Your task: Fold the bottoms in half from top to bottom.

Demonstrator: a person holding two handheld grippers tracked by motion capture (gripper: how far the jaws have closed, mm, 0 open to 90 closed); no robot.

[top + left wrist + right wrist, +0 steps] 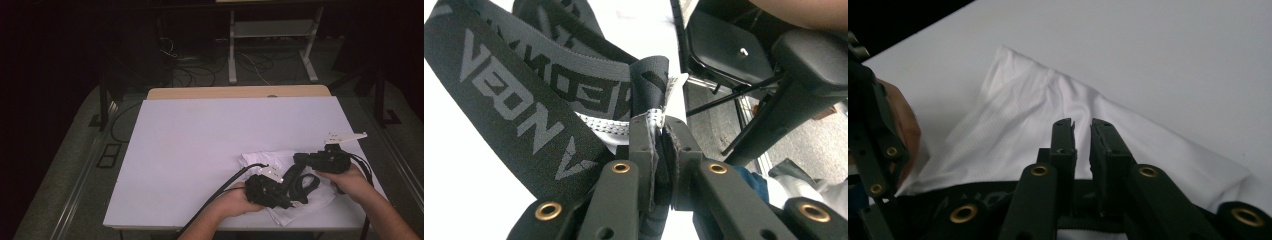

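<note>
High view, white cloth [260, 161] on the white surface [200, 150] near the person's edge, black band [302, 184] lying on the cloth, left gripper [659, 131] pinching the band, right gripper [1082, 131] over the cloth, jaws close together with a thin gap, pinching the band's edge.

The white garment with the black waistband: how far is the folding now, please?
Partly done, it seems. The white garment lies bunched near the table's front edge, not yet a neat fold. In hand: the left hand-held gripper is shut on the black lettered waistband; the right hand-held gripper looks shut over the fabric. Flattening and final folds remain.
</note>
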